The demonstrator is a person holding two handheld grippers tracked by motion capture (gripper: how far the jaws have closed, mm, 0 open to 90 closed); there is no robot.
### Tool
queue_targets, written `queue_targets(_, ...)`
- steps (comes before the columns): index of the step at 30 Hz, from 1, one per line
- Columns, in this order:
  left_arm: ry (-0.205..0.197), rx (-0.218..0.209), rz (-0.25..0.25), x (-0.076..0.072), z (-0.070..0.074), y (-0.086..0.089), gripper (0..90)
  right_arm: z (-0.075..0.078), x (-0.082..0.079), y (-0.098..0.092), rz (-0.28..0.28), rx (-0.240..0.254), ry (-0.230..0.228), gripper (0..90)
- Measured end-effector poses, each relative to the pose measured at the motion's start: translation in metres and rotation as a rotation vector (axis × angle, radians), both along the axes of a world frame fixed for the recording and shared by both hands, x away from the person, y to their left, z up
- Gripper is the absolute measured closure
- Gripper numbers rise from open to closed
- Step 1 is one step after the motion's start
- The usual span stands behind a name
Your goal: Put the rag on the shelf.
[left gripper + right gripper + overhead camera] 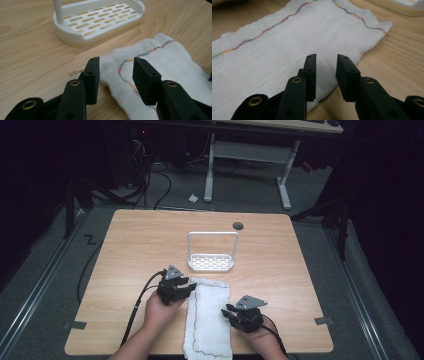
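Your white cloth lay folded lengthwise at the table's near edge, overhanging it, between both hands. Your left gripper stood open at its far left corner, your right gripper parted over its right edge, nothing pinched. The white rack stood just beyond, bare wood around it.

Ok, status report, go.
Left tool open at the cloth's left edge. Right tool open at its right edge. Cloth flat, unheld. White rack beyond, clear.
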State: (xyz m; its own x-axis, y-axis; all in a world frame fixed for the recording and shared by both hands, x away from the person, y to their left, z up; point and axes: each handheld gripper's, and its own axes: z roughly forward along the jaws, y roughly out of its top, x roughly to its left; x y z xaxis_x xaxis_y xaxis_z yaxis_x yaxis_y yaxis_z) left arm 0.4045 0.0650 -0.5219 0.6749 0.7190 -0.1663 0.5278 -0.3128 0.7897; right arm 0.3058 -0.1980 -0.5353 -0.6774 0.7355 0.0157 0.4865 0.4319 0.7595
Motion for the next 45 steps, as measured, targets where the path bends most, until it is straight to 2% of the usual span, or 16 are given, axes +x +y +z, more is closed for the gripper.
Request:
queue_targets(3, 0.014, 0.036, 0.002, 0.006, -0.002, -0.008, 56.1, 0.000, 0.001, -0.001, 0.003, 0.005, 0.004, 70.1)
queue_targets(4, 0.032, 0.070, 0.018, 0.011, -0.005, -0.014, 56.1, 0.000, 0.001, -0.001, 0.004, 0.006, 0.005, 70.1)
queue_targets(6, 0.062, 0.083, 0.025, 0.014, -0.008, -0.017, 55.1, 0.000, 0.001, -0.001, 0.007, 0.006, 0.004, 70.1)
queue_targets(9, 0.050, 0.103, 0.019, 0.011, -0.008, -0.020, 54.9, 0.000, 0.001, -0.002, 0.013, 0.007, 0.004, 70.0)
queue_targets(11, 0.018, 0.129, 0.007, 0.005, -0.009, -0.023, 57.8, 0.000, 0.002, -0.002, 0.014, 0.008, 0.006, 70.0)
queue_targets(12, 0.005, 0.126, 0.002, 0.002, -0.010, -0.023, 60.4, 0.000, 0.002, -0.002, 0.015, 0.008, 0.006, 70.0)
queue_targets(17, 0.019, 0.063, -0.004, -0.004, -0.014, -0.021, 78.0, 0.000, 0.002, -0.002, 0.015, 0.011, 0.009, 69.8)
queue_targets(18, 0.019, 0.063, -0.004, -0.004, -0.014, -0.021, 79.2, 0.000, 0.002, -0.002, 0.014, 0.011, 0.009, 69.7)
queue_targets(19, 0.032, 0.010, 0.002, -0.004, -0.017, -0.017, 80.3, -0.001, 0.002, -0.002, 0.014, 0.011, 0.008, 69.7)
queue_targets(20, 0.047, -0.006, 0.002, -0.002, -0.017, -0.015, 81.3, -0.001, 0.002, -0.002, 0.014, 0.012, 0.008, 69.7)
queue_targets(25, 0.077, -0.036, 0.005, 0.000, -0.018, -0.011, 82.8, 0.001, 0.003, -0.003, 0.006, 0.017, 0.010, 68.0)
queue_targets(30, 0.059, -0.067, 0.014, -0.003, -0.017, -0.008, 83.1, 0.008, 0.008, -0.009, -0.064, 0.071, -0.004, 65.3)
queue_targets(33, 0.070, -0.104, 0.015, -0.002, -0.018, -0.005, 83.1, 0.013, 0.017, -0.012, -0.108, 0.095, -0.003, 62.9)
queue_targets(38, 0.086, -0.122, 0.007, 0.000, -0.018, -0.003, 83.0, 0.022, 0.040, -0.003, -0.149, 0.078, -0.009, 55.9)
queue_targets(40, 0.082, -0.121, 0.005, -0.001, -0.018, -0.003, 83.0, 0.019, 0.052, 0.002, -0.168, 0.043, 0.015, 50.4)
queue_targets(45, 0.091, -0.128, -0.002, 0.000, -0.018, -0.003, 82.8, 0.006, 0.070, 0.004, -0.207, 0.011, 0.055, 48.3)
